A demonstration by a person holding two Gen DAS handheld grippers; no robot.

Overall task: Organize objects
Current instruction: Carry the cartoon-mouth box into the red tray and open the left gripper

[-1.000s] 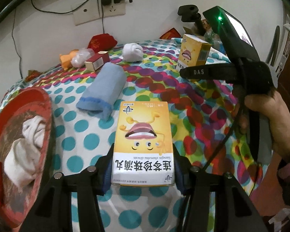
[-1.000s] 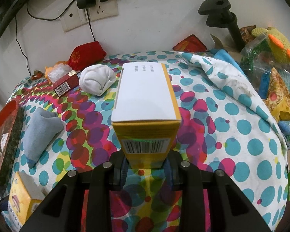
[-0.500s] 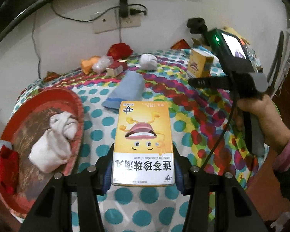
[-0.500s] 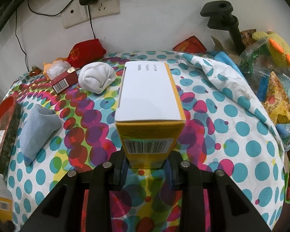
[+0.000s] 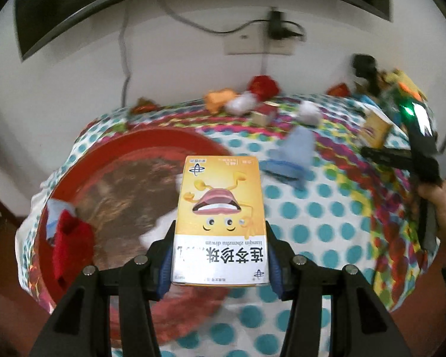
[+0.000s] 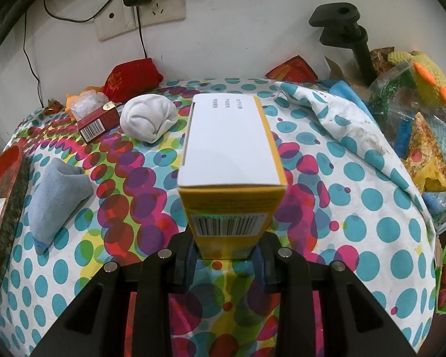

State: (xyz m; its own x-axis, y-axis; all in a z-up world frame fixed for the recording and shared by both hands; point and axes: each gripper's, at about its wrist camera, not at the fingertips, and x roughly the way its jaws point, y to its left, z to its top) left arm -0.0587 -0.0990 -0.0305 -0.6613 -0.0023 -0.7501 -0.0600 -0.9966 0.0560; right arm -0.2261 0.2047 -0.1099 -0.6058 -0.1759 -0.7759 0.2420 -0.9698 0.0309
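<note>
My left gripper (image 5: pixel 220 255) is shut on a yellow medicine box (image 5: pixel 220 208) with a cartoon mouth, held in the air over the right side of a red round tray (image 5: pixel 110 160). My right gripper (image 6: pixel 226 255) is shut on a second yellow box (image 6: pixel 230 151), white side up, barcode towards me, above the dotted tablecloth (image 6: pixel 356 232). That box (image 5: pixel 376 128) and the right gripper also show in the left wrist view at the far right. The tray holds a white sock (image 5: pixel 160 226) and a red cloth (image 5: pixel 70 238).
On the table lie a blue folded sock (image 6: pixel 56 190), a white balled sock (image 6: pixel 147 119), a small red box (image 6: pixel 98 122), a red pouch (image 6: pixel 130 77) and a plastic wrap (image 6: pixel 87 102). Bags and a knitted toy (image 6: pixel 422 68) crowd the right. A black clamp (image 6: pixel 342 23) stands behind.
My left gripper has risen and swung left with its box, from over the tablecloth to over the red tray. My right gripper has held almost still with its box.
</note>
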